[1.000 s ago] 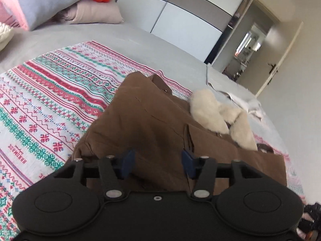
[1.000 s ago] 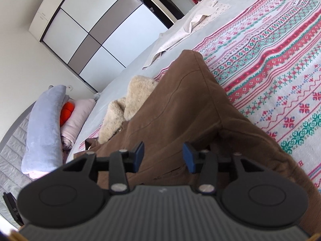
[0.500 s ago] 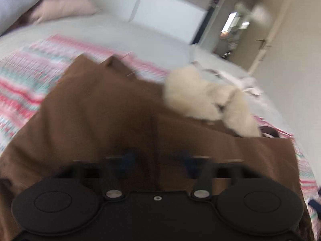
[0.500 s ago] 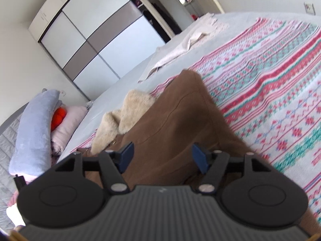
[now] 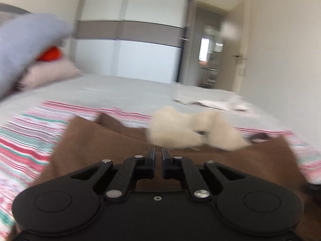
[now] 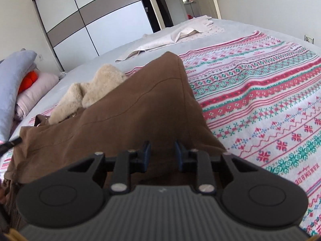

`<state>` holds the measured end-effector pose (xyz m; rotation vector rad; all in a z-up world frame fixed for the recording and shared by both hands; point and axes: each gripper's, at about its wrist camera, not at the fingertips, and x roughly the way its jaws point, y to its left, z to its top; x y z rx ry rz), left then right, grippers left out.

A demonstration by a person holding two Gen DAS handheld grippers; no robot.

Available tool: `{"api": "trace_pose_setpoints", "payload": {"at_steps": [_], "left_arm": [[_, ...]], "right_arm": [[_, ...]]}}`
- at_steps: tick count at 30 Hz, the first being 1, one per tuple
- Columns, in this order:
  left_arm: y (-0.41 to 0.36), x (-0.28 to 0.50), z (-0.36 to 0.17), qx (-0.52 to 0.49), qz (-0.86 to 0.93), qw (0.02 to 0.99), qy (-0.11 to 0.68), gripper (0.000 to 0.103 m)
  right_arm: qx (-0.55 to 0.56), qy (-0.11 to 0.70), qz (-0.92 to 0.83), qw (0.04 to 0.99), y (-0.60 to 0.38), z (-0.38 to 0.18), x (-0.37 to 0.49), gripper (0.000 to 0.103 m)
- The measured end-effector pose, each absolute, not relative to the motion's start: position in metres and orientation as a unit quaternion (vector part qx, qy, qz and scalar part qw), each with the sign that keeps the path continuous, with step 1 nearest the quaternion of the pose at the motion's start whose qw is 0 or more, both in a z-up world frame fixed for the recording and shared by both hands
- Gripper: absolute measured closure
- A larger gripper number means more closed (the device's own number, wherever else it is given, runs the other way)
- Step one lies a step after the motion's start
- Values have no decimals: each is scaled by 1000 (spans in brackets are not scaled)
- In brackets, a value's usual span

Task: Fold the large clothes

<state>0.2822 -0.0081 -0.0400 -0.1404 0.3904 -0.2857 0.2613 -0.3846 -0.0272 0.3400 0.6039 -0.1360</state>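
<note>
A brown jacket (image 5: 104, 146) with a cream fleece collar (image 5: 190, 132) lies on a patterned red, green and white blanket (image 5: 26, 138) on the bed. My left gripper (image 5: 158, 154) sits low over the jacket's near part with its jaws almost together; the view is blurred and I cannot tell whether cloth is between them. In the right wrist view the same jacket (image 6: 128, 108) and its collar (image 6: 90, 92) lie on the blanket (image 6: 260, 104). My right gripper (image 6: 162, 150) hovers over the jacket's near edge with its jaws apart and nothing between them.
A grey bolster (image 6: 12, 84), a pink pillow (image 6: 38, 86) and an orange item (image 6: 29, 78) lie at the head of the bed. A pale cloth (image 6: 176, 34) lies on the grey sheet beyond the jacket. A wardrobe (image 5: 134, 44) and an open doorway (image 5: 208, 60) stand behind.
My left gripper's jaws have closed from wide apart to nearly together as it swung over the jacket. My right gripper's jaws widened, then narrowed somewhat, and it shifted a little.
</note>
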Motion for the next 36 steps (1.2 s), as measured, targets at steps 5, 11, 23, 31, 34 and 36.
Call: {"api": "trace_pose_setpoints", "payload": {"at_steps": [5, 11, 23, 31, 34, 36], "left_arm": [[-29, 287, -75, 21, -177, 941, 286, 94], [-42, 284, -56, 48, -156, 935, 315, 88], [14, 182, -9, 2, -134, 944, 302, 6], [69, 125, 11, -19, -95, 952, 291, 0], [89, 111, 9, -28, -92, 948, 304, 0], [105, 101, 5, -37, -101, 940, 323, 0]], "right_arm": [[168, 298, -68, 937, -381, -22, 258, 74], [149, 304, -46, 940, -375, 1, 241, 55], [73, 299, -40, 951, -373, 56, 165, 14], [45, 309, -9, 950, -371, 67, 114, 2], [58, 335, 1, 940, -377, 64, 99, 2], [62, 349, 3, 935, -381, 62, 88, 1]]}}
